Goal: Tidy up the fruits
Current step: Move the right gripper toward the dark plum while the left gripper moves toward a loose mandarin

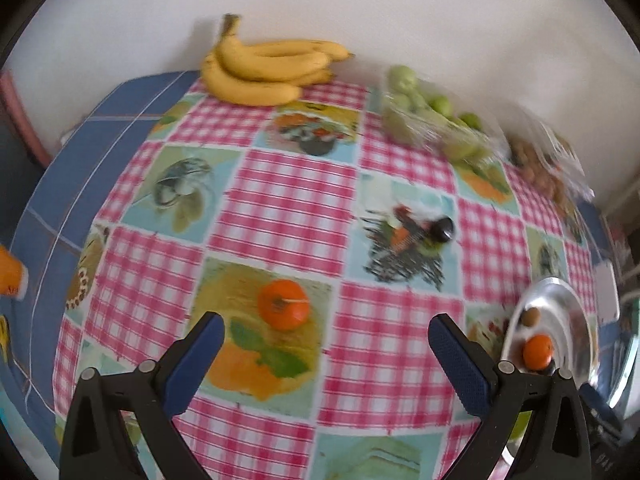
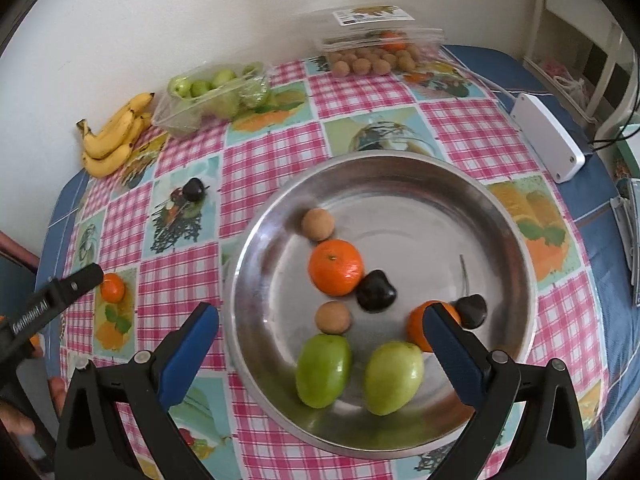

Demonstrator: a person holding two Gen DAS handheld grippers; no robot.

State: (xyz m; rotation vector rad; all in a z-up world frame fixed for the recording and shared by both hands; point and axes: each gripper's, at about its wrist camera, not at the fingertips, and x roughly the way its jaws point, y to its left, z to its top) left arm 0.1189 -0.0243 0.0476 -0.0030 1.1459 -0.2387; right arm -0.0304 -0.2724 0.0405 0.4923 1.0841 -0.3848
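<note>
Left gripper: jaws are being held apart, empty.
Right gripper: jaws are being held apart, empty.
Surroundings: bananas, cherry, tray.
Mandarin: stem is being pointed right.

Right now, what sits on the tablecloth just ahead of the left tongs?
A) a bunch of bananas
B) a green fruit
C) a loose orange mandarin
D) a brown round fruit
C: the orange mandarin lies on the tablecloth just beyond the open left tongs, outside the metal tray; the bananas are far back by the wall.
</note>
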